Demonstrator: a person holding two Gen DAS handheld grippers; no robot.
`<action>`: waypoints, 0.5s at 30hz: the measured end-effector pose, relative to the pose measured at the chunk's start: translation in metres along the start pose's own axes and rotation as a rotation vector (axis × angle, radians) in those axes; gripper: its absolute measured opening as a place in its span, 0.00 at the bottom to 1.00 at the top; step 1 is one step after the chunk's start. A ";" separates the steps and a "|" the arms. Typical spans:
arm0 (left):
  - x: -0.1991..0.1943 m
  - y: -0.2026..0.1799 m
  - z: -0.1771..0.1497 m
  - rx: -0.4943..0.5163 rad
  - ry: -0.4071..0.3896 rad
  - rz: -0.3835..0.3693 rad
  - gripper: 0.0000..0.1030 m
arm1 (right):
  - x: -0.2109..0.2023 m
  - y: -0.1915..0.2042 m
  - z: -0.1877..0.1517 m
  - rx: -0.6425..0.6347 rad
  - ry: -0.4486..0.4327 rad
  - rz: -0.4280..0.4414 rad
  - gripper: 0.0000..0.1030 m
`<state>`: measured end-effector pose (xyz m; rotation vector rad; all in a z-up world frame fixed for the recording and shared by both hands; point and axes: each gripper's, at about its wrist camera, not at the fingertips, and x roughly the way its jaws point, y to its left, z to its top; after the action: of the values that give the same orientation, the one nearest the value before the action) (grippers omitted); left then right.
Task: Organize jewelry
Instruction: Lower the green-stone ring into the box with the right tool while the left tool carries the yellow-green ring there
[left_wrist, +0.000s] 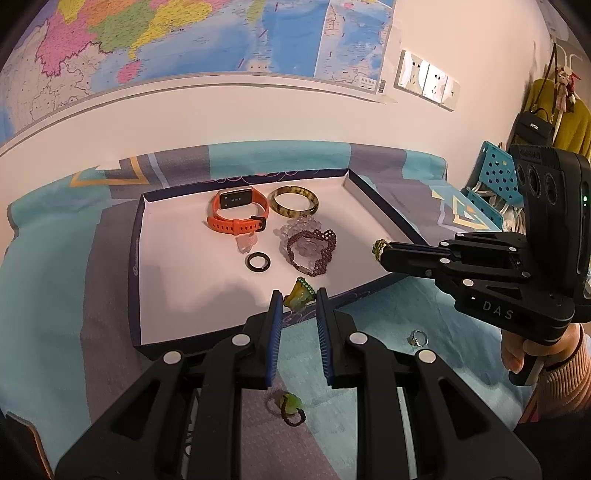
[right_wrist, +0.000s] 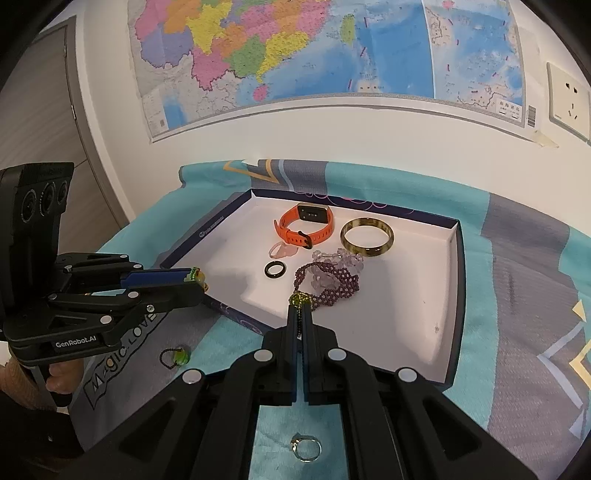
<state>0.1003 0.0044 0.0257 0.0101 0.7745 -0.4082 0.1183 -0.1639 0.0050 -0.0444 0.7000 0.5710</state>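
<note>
A shallow white tray (left_wrist: 177, 236) (right_wrist: 436, 295) holds an orange watch (left_wrist: 236, 210) (right_wrist: 306, 225), an amber bangle (left_wrist: 293, 201) (right_wrist: 366, 236), purple bead bracelets (left_wrist: 310, 247) (right_wrist: 328, 280), a black ring (left_wrist: 258, 262) (right_wrist: 275, 268) and a pink ring (right_wrist: 282, 251). My left gripper (left_wrist: 299, 295) (right_wrist: 197, 278) is shut on a yellow-green pendant (left_wrist: 297, 297) above the tray's front edge. My right gripper (right_wrist: 300, 304) (left_wrist: 382, 251) is shut on a green bead ring (right_wrist: 300, 299) (left_wrist: 378, 246) over the tray's right side.
A silver ring (left_wrist: 417, 338) (right_wrist: 306, 447) and a green-stone bead ring (left_wrist: 290, 406) (right_wrist: 176, 356) lie on the teal and grey cloth (left_wrist: 55, 295) in front of the tray. A wall with a map stands behind. Blue perforated bins (left_wrist: 498, 173) sit at the right.
</note>
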 end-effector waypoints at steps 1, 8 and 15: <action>0.000 0.000 0.001 0.001 0.000 0.001 0.18 | 0.000 0.000 0.000 0.001 0.000 0.001 0.01; 0.002 0.000 0.003 -0.001 0.001 0.003 0.18 | 0.003 -0.003 0.001 0.007 0.000 0.001 0.01; 0.006 0.004 0.005 -0.010 0.005 0.007 0.18 | 0.006 -0.003 0.003 0.008 0.001 0.003 0.01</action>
<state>0.1090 0.0051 0.0252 0.0048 0.7813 -0.3978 0.1251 -0.1630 0.0030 -0.0364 0.7034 0.5711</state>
